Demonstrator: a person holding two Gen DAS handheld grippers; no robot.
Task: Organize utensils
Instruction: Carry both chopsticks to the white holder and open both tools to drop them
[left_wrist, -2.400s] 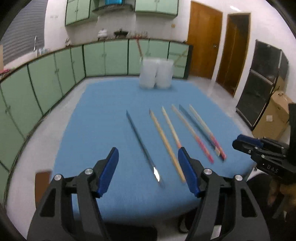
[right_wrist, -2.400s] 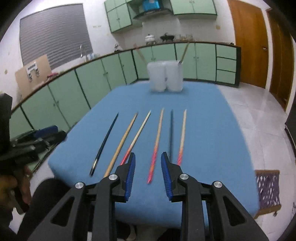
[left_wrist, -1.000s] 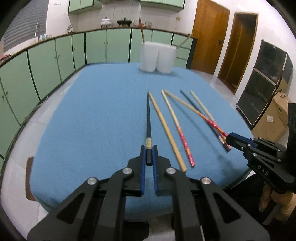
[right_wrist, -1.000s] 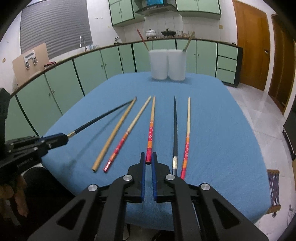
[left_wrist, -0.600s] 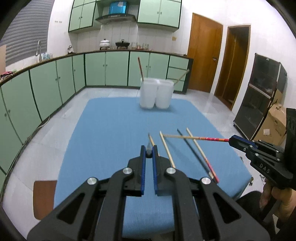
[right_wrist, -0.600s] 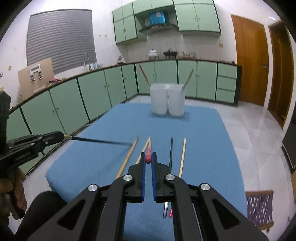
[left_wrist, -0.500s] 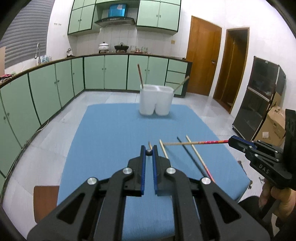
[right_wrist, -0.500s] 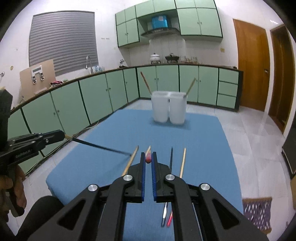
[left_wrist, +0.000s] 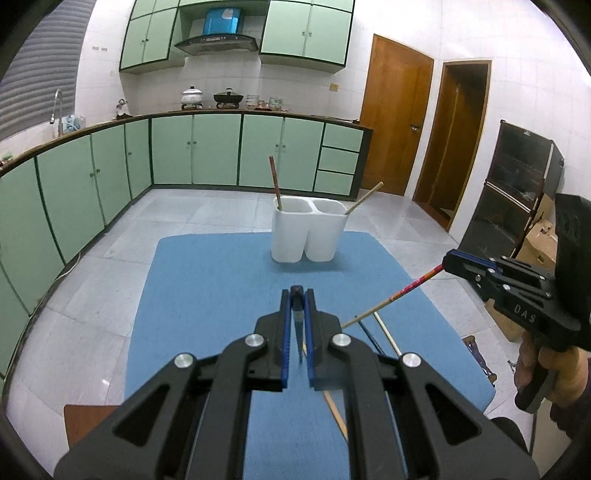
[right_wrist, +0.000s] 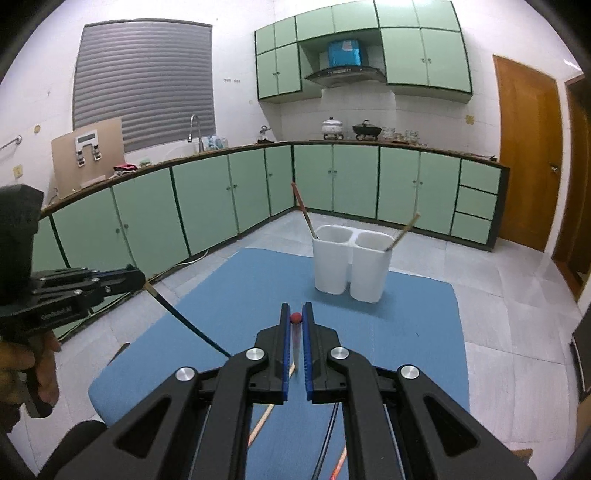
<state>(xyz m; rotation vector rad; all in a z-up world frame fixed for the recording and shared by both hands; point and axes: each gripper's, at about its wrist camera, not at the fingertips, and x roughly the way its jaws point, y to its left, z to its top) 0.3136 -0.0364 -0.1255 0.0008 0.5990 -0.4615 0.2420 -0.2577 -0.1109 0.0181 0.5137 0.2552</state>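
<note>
Green cabinets curve round the back of this kitchen, and low in the frame sits a table under a blue cloth (left_wrist: 207, 280). Near the centre of both views a white two-cup holder (left_wrist: 308, 236) stands on the cloth's far end, with one stick leaning out of each cup, so the sorting looks barely begun. Several chopsticks are left lying on the cloth at lower centre, partly hidden behind the tools.

At bottom centre of the left wrist view, the left gripper (left_wrist: 297, 325) is clamped on a dark chopstick (right_wrist: 186, 321), which the other camera shows slanting down from the tool at left of frame, clear of the cloth. The right gripper (right_wrist: 295, 332) is likewise closed tight on a red-patterned chopstick (left_wrist: 402, 293), seen at right of the left view angling down toward the table, its red butt end peeking out between the jaws at centre of the right view. Both tools are held above the near end of the table, tilted somewhat downward and aimed toward the holder, well apart from it. A hand (left_wrist: 554, 373) wraps the right tool's grip at right edge.
</note>
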